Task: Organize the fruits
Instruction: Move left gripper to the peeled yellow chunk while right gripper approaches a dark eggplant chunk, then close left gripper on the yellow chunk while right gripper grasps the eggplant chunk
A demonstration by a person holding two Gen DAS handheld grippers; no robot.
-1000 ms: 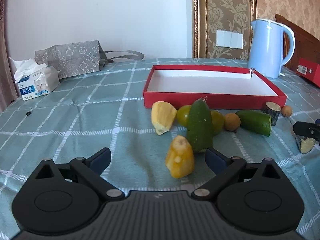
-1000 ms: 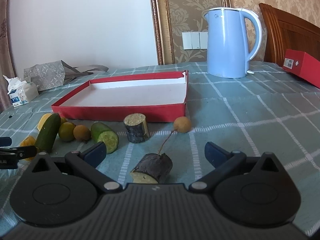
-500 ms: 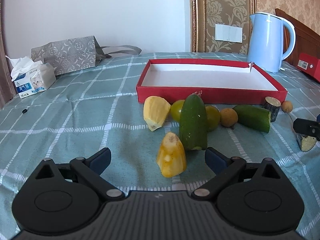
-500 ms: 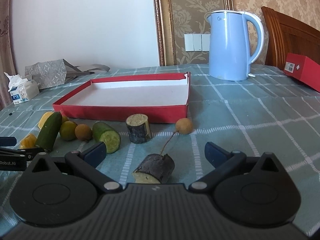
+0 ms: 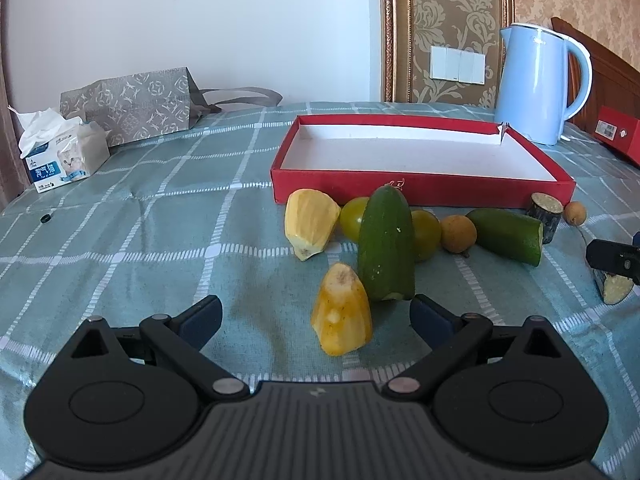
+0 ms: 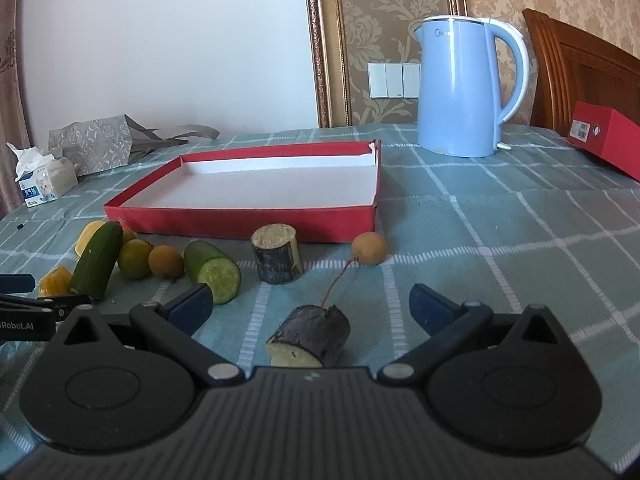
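Left gripper (image 5: pixel 316 314) has crept closer to the yellow piece (image 5: pixel 342 312) before the red tray (image 5: pixel 420 190) — both grippers (image 6: pixel 310 306) wide, empty; nothing in the tray yet.

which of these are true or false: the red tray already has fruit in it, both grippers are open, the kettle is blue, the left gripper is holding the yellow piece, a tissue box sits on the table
1. The red tray already has fruit in it. False: its white inside is bare; the fruit lies on the tablecloth in front of it.
2. Both grippers are open. True: the left gripper and the right gripper both have their fingers spread wide.
3. The kettle is blue. True.
4. The left gripper is holding the yellow piece. False: the piece rests on the cloth between the open fingers, untouched.
5. A tissue box sits on the table. True, at the far left beside a grey paper bag.
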